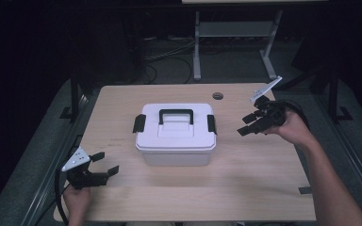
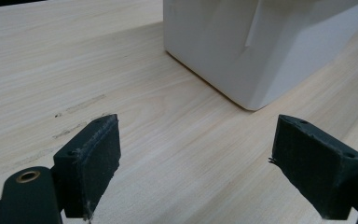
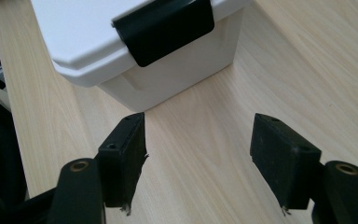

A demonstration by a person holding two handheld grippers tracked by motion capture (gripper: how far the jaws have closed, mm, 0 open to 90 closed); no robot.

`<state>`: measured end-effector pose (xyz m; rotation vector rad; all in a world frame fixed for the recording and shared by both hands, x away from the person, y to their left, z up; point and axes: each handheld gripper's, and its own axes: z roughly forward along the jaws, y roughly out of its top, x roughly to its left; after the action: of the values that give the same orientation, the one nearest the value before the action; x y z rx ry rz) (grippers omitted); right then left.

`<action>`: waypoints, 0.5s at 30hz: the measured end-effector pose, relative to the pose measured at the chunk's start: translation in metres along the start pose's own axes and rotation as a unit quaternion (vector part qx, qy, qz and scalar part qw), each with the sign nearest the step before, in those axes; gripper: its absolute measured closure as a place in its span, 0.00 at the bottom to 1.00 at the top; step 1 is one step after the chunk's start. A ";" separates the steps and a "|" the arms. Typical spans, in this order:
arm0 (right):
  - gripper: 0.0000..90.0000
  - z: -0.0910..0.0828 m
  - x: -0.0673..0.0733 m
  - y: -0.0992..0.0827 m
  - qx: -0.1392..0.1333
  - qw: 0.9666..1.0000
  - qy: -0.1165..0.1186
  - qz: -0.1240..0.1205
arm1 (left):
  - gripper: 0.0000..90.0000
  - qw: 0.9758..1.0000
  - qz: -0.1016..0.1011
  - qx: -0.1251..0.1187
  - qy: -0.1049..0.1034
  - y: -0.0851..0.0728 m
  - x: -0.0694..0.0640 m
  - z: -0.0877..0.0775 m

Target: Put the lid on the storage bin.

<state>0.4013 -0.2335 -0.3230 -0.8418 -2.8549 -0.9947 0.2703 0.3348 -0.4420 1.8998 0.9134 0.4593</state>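
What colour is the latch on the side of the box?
Black, against the white box. The latch shows best in the right gripper view.

Table lit from overhead; surroundings dark; soft shadows.

High view: fixed above the near edge, looking forward and down over the whole pale wooden table (image 1: pixel 245 188). Left gripper view: low, close over the tabletop, facing a lower corner of the white plastic lidded box (image 2: pixel 242 51). Right gripper view: higher, tilted down at the box's end with the black latch clip (image 3: pixel 165 28). All three share the box and surrounding tabletop.
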 end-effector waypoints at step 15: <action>0.38 0.004 0.000 -0.024 -0.004 1.000 0.005 0.018 | 0.16 1.000 0.001 -0.002 -0.001 0.001 -0.001 0.000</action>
<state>0.3905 -0.2471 -0.3402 -0.8834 -2.8178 -1.0040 0.2698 0.3344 -0.4411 1.8970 0.9071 0.4601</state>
